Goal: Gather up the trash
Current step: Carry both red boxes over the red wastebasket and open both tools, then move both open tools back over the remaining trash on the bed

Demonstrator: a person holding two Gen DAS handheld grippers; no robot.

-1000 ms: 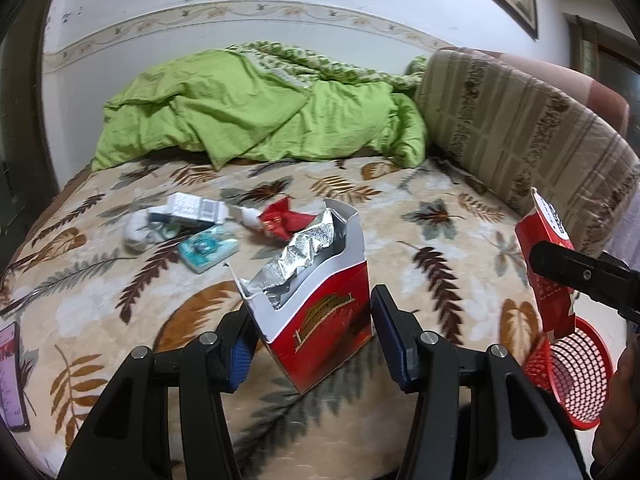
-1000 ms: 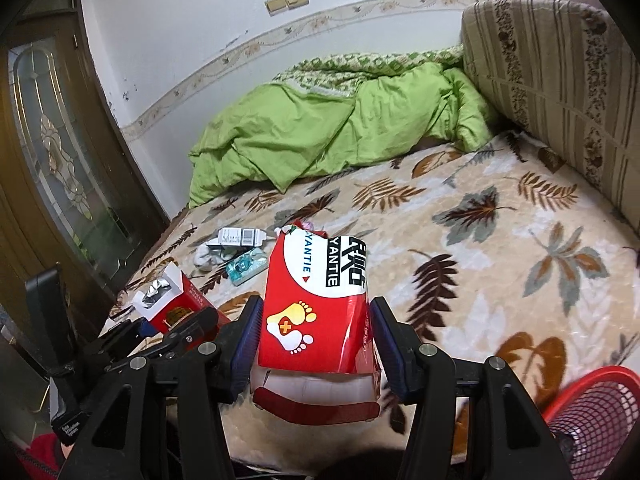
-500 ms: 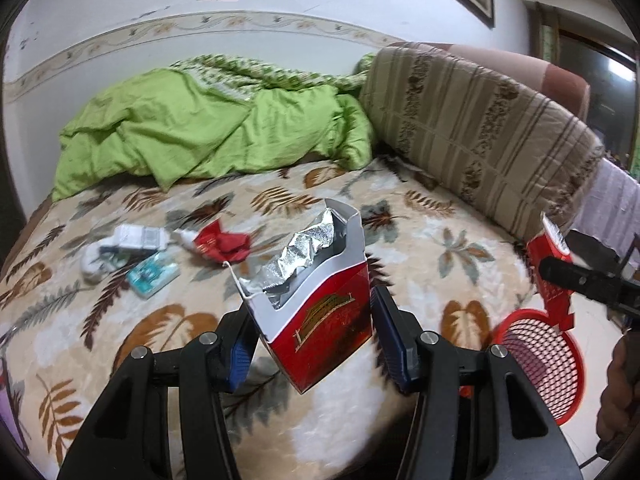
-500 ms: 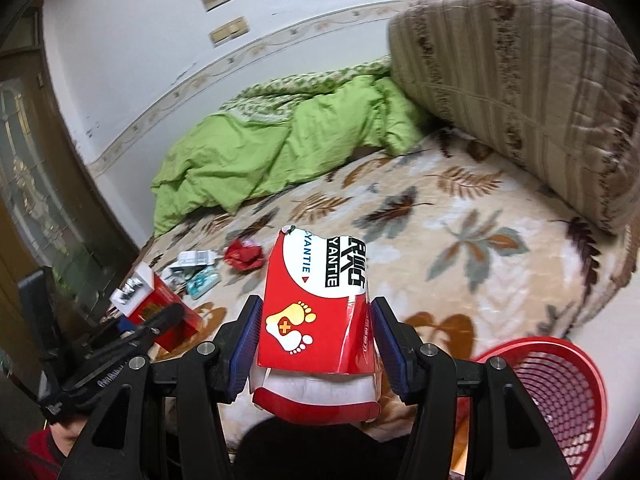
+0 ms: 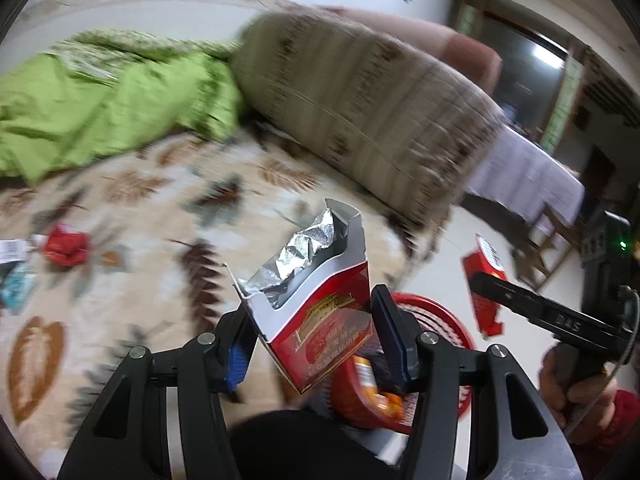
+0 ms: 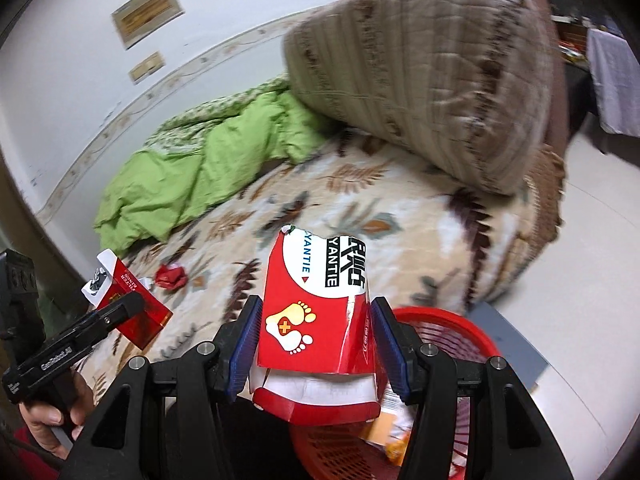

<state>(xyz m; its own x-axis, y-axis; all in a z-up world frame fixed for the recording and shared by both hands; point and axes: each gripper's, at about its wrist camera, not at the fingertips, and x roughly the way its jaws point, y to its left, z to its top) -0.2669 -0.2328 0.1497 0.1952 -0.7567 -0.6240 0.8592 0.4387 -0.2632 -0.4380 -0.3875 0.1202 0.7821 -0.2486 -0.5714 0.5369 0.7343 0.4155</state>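
Note:
My left gripper (image 5: 310, 328) is shut on an open red cigarette pack (image 5: 316, 312) with silver foil, held above the near rim of the red mesh basket (image 5: 448, 328). My right gripper (image 6: 316, 340) is shut on a torn red and white box (image 6: 320, 312) printed with a foot, held over the red basket (image 6: 448, 320). Each gripper shows in the other's view: the right one with its box (image 5: 486, 284), the left one with its pack (image 6: 132, 304). A crumpled red wrapper (image 6: 172, 274) lies on the bed, also in the left wrist view (image 5: 64, 244).
The basket stands on the pale floor by the bed's edge and holds orange wrappers (image 6: 394, 428). The leaf-patterned bed (image 5: 140, 240) carries a green quilt (image 5: 100, 108) and a big striped cushion (image 5: 360, 100). More small litter (image 5: 12, 276) lies at its left.
Both grippers have swung right, off the bed and over the red basket, each still holding its box. The litter on the bed has slid to the left of view.

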